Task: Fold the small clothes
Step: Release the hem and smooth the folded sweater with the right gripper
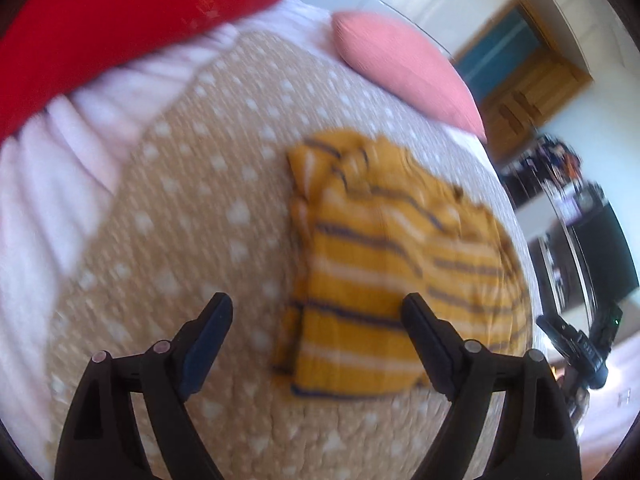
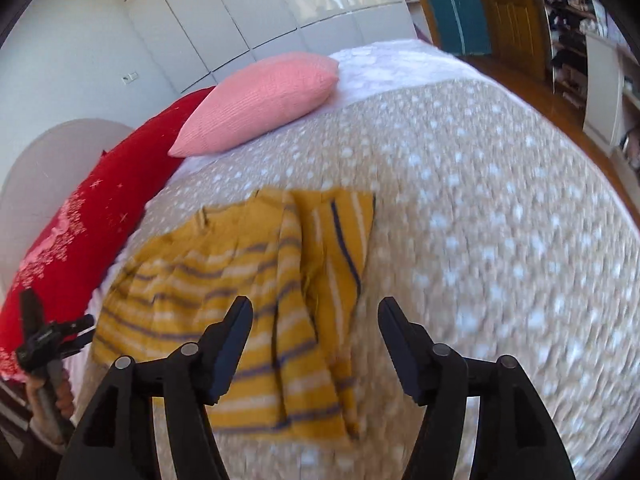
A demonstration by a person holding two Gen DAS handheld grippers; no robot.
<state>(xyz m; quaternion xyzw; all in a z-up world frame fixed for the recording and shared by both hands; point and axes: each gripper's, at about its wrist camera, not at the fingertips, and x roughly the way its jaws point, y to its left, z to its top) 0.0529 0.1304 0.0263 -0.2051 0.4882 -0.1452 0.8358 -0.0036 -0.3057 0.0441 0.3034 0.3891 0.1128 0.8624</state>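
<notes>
Lying ahead of both tongs: striped yellow garment (image 1: 384, 248), partly folded on dotted bedspread (image 1: 192, 208). Left gripper (image 1: 318, 312) released; right gripper (image 2: 316, 316) released, nothing grasped.

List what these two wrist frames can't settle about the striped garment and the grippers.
- Striped garment: motion blur in both views; fold layers unclear.
- Its near hem, right wrist view: partly behind a finger.
- Left gripper, right gripper: open; height above cloth unreadable.
</notes>
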